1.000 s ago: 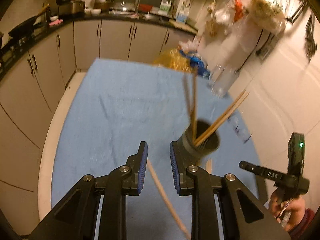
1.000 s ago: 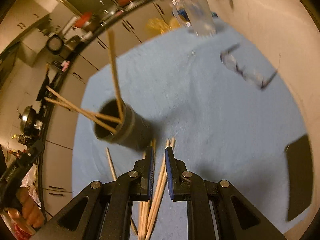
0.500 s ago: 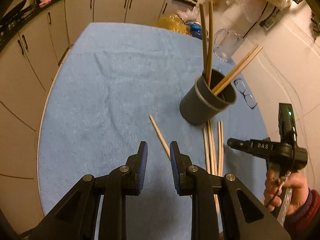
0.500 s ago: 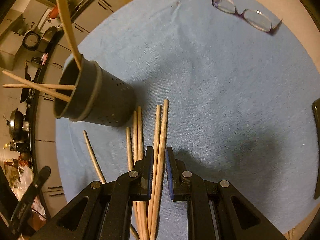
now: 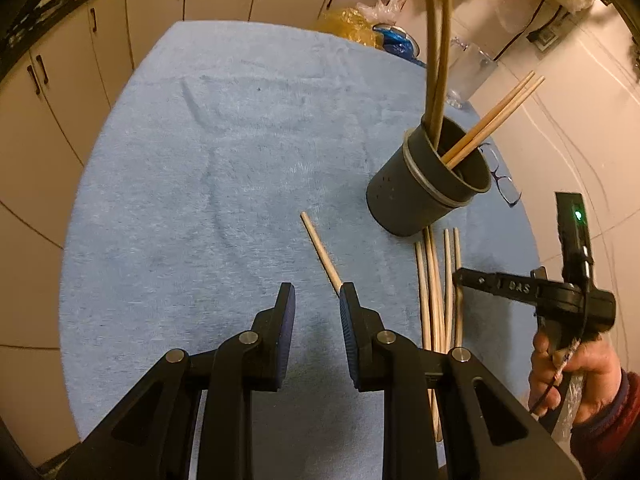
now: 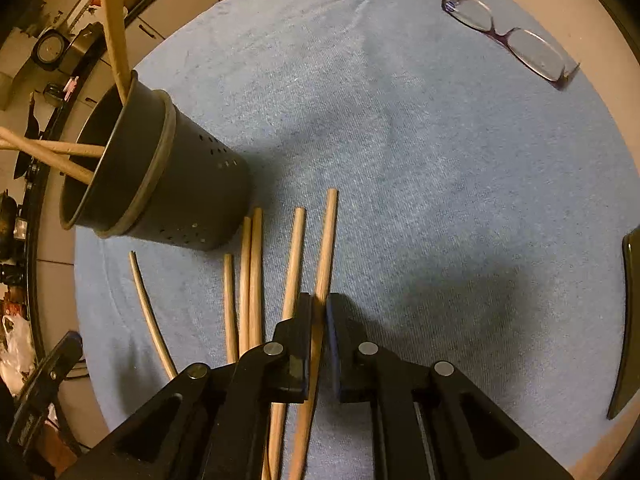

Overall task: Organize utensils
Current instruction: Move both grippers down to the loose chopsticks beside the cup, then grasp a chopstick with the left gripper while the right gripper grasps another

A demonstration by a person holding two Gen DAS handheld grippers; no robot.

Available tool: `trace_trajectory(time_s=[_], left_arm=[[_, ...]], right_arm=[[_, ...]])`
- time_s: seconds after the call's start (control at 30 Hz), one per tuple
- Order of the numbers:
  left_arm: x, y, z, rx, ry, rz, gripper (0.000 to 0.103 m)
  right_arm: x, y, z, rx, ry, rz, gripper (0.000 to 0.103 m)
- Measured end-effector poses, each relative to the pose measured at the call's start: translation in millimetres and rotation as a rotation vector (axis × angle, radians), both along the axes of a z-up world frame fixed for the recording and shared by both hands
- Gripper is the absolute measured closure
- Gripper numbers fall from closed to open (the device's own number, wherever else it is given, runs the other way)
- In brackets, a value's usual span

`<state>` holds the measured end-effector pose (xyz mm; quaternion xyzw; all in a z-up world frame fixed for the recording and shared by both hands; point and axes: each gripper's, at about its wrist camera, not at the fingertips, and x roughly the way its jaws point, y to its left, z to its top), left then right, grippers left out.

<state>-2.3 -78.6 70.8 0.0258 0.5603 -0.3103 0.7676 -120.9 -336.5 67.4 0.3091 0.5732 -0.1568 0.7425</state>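
Note:
A dark perforated utensil holder [image 5: 424, 192] stands on the blue cloth [image 5: 224, 160] with several chopsticks [image 5: 438, 52] leaning in it. More chopsticks [image 6: 250, 272] lie side by side in front of the holder [image 6: 180, 192]. My right gripper [image 6: 319, 304] points down at them, its jaws closing, the pads pressing on the rightmost chopstick [image 6: 327, 240]. A lone chopstick [image 5: 320, 249] lies apart, its near end under the right finger of my left gripper [image 5: 317, 300]. That gripper is open a little with only cloth between its pads.
Eyeglasses [image 6: 508, 36] lie on the cloth beyond the holder. A glass jug [image 5: 468, 72] and bags stand at the table's far end. A hand [image 5: 576, 360] holds the right gripper. A dark object [image 6: 628, 320] sits at the table's right edge. Cabinets run along the left.
Both grippers have dropped closer to the cloth and tilted further down. The right gripper's pads have closed onto the rightmost chopstick. The left gripper's gap is unchanged.

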Motion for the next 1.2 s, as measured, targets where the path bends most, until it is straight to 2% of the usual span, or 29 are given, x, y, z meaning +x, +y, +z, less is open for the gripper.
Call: trace_trajectory(time_s=[0.3, 0.5, 0.53, 0.6, 0.73, 0.87, 1.07, 1.2], left_arm=[[8.7, -25.4, -25.5, 0.022, 0.081, -0.004, 0.077], [14.2, -54.7, -47.0, 0.096, 0.115, 0.019, 0.077], [14.8, -58.6, -50.8, 0.113, 0.118, 0.019, 0.08], [15.3, -64.8, -55.2, 0.138, 0.091, 0.035, 0.094], [14.0, -71.3, -53.0, 0.143, 0.071, 0.026, 0.096], [4.9, -64.8, -39.0, 0.119, 0.048, 0.059, 0.098], [-18.3, -46.0, 13.3, 0.049, -0.073, 0.18, 0.098], [-36.5, -33.6, 36.6, 0.009, -0.144, 0.266, 0.1]], right_arm=[[-15.3, -2.9, 2.1, 0.009, 0.033, -0.003, 0.096], [-25.8, -14.5, 0.6, 0.038, 0.027, -0.021, 0.095], [-25.0, -14.9, 0.6, 0.033, 0.027, -0.015, 0.095], [-21.9, -15.5, 1.2, 0.015, 0.03, 0.012, 0.095], [-20.5, -11.6, 3.1, 0.023, 0.007, 0.027, 0.096], [-22.1, -11.0, 13.4, 0.041, -0.036, 0.06, 0.096], [-17.9, -17.6, 43.7, 0.062, -0.138, 0.16, 0.096], [-21.5, -20.0, 58.8, 0.067, -0.201, 0.226, 0.096]])
